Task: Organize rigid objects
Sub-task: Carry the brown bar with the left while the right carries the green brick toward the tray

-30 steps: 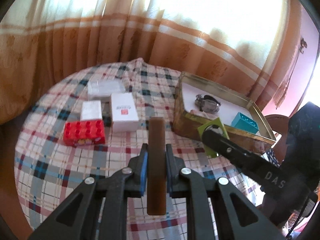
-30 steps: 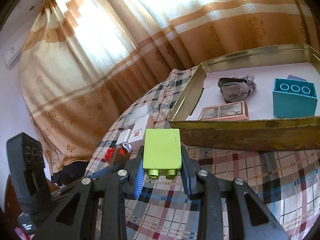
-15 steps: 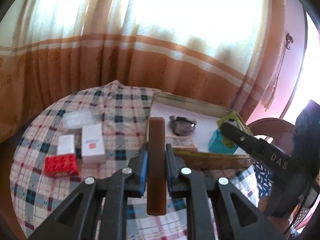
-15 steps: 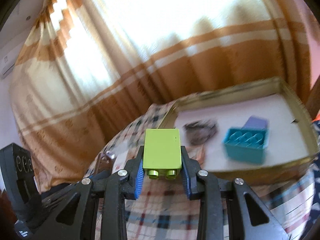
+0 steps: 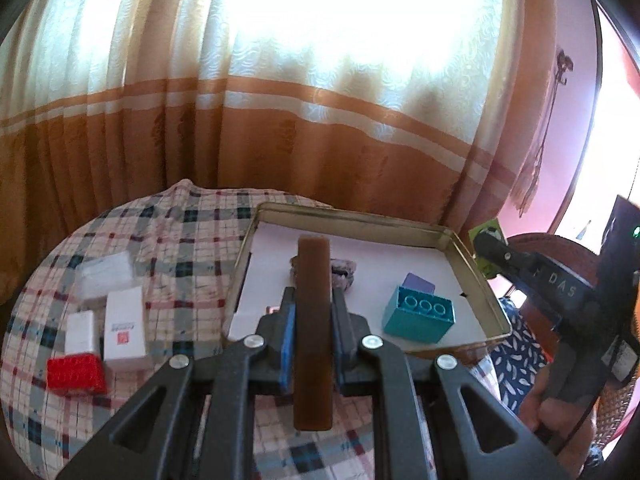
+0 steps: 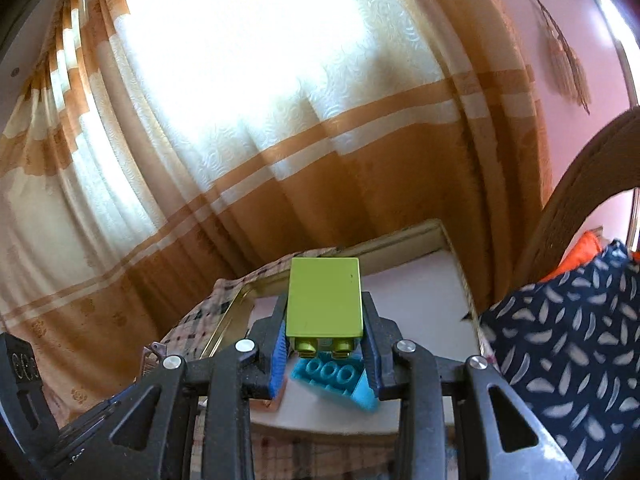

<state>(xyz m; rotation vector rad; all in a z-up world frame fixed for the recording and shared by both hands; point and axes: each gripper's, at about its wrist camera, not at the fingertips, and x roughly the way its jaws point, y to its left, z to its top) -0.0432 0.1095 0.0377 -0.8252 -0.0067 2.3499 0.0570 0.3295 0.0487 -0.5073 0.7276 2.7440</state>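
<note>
We grip a brown bar [image 5: 313, 332] in the left gripper [image 5: 313, 340] and a green block [image 6: 325, 298] in the right gripper [image 6: 325, 344], both jaws clenched tight, each poised over the gold tin tray [image 5: 476, 268] at centre frame. To place well, we lower each piece onto bare white floor, clear of the teal brick [image 5: 418, 316] and crumpled lump [image 5: 346, 272]. We release only once they rest flat; the red block [image 5: 74, 372] and white boxes [image 5: 124, 322] wait at lower left.

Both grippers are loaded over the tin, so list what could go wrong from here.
1. The right gripper holds the lime-green plastic brick right above the teal plastic brick; released here, it may hit it and bounce.
2. The long brown flat bar sticks far beyond the left gripper; its tip could strike the crumpled grey object or the gold metal tray's rim.
</note>
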